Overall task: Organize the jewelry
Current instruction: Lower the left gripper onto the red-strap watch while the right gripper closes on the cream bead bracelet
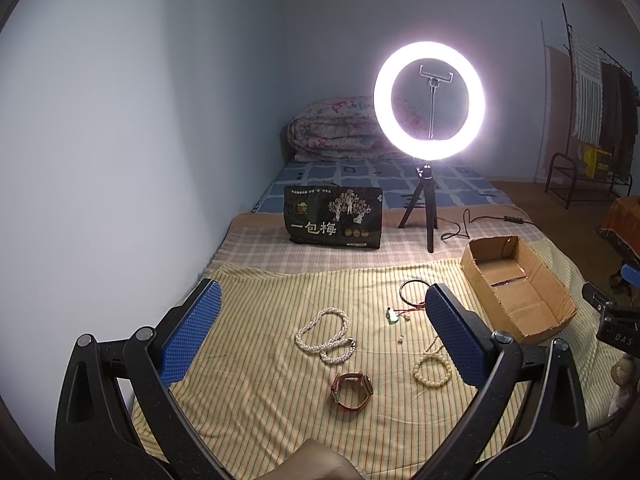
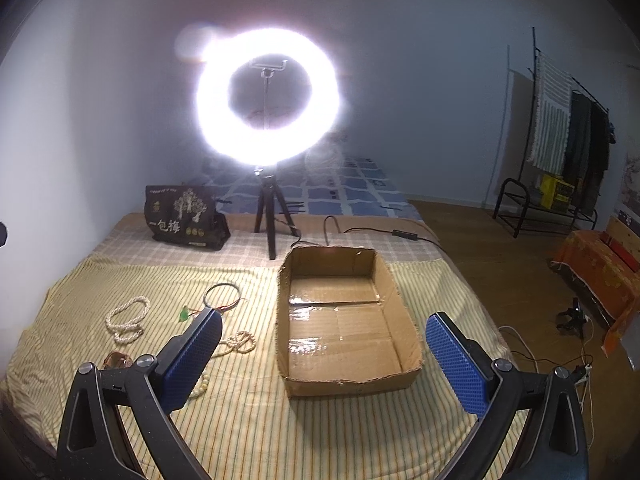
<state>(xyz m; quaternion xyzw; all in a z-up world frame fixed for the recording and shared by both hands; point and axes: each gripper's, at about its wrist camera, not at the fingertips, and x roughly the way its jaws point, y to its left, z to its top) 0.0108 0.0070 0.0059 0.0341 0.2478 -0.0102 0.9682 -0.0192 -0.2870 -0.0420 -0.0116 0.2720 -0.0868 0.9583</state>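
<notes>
Jewelry lies on a striped yellow cloth (image 1: pixel 260 400) on the bed. A white pearl necklace (image 1: pixel 325 336) lies in the middle, also in the right wrist view (image 2: pixel 126 320). A brown-strap watch (image 1: pixel 352 390) lies in front of it. A cream bead bracelet (image 1: pixel 434 370), a dark bangle (image 1: pixel 414 290) and a green pendant on a red cord (image 1: pixel 392 316) lie to the right. An empty cardboard box (image 1: pixel 516 288) (image 2: pixel 344 320) stands right of them. My left gripper (image 1: pixel 322 332) is open above the necklace. My right gripper (image 2: pixel 324 354) is open above the box.
A lit ring light on a tripod (image 1: pixel 430 100) (image 2: pixel 268 96) stands behind the cloth, its cable (image 1: pixel 480 220) trailing right. A black snack bag (image 1: pixel 334 218) stands beside it. A folded quilt (image 1: pixel 336 128) lies at the bed's far end. A clothes rack (image 2: pixel 560 140) stands at right.
</notes>
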